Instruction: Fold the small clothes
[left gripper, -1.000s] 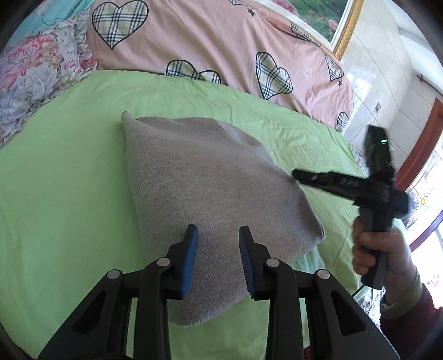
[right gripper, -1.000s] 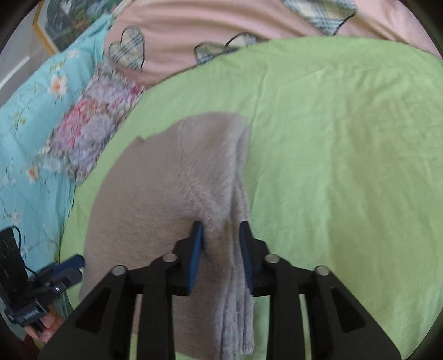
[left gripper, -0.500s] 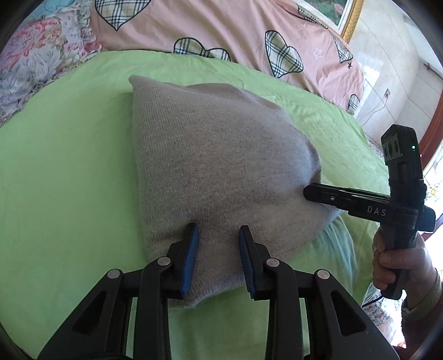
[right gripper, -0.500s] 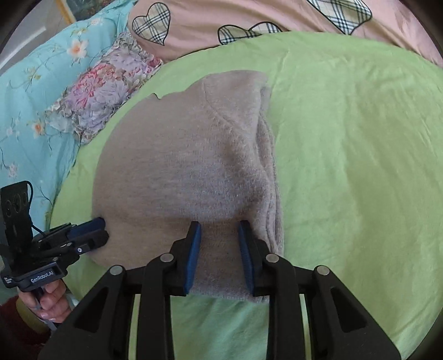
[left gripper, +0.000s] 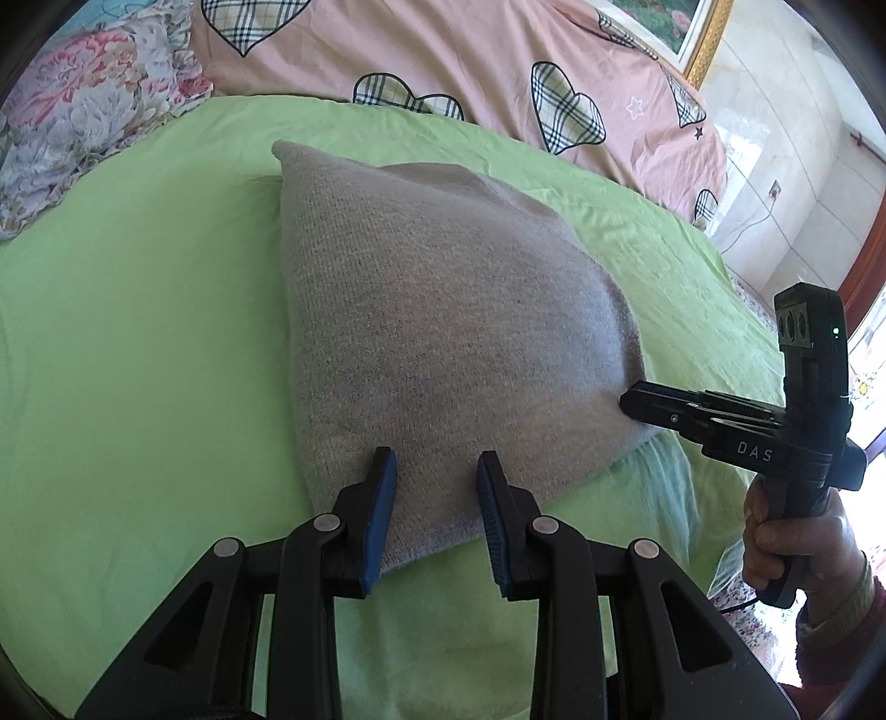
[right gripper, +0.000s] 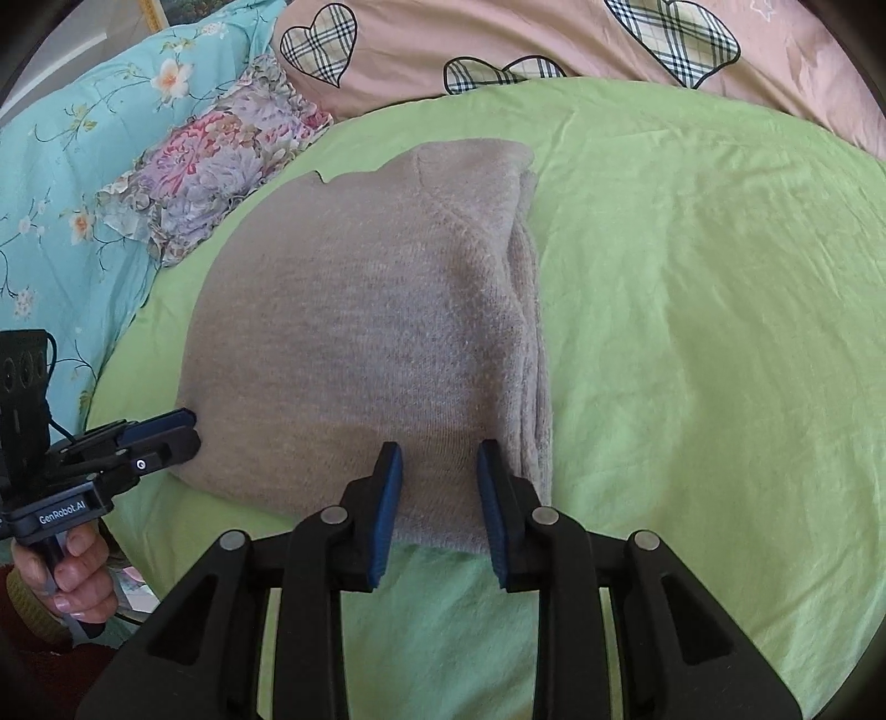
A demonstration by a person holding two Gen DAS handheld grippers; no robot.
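Observation:
A grey knit garment [left gripper: 443, 332], folded, lies puffed up on the green bed sheet [left gripper: 138, 360]. My left gripper [left gripper: 437, 509] is shut on its near edge, with knit filling the gap between the blue pads. In the left wrist view my right gripper [left gripper: 628, 401] bites the garment's right corner. Seen from the right wrist, the right gripper [right gripper: 437, 498] is shut on the garment [right gripper: 360, 332] near its layered right side. The left gripper [right gripper: 188, 429] sits at the garment's left corner.
A pink quilt with plaid hearts [left gripper: 443, 50] lies across the far side. A floral pillow [left gripper: 83, 111] and a teal flowered quilt [right gripper: 72, 138] are at the left. The sheet [right gripper: 692, 332] stretches bare to the right. A person's hand [left gripper: 792, 531] holds the right gripper.
Both grippers have come down toward the bed with the garment's near edge. The garment now sits lower and fills more of each view.

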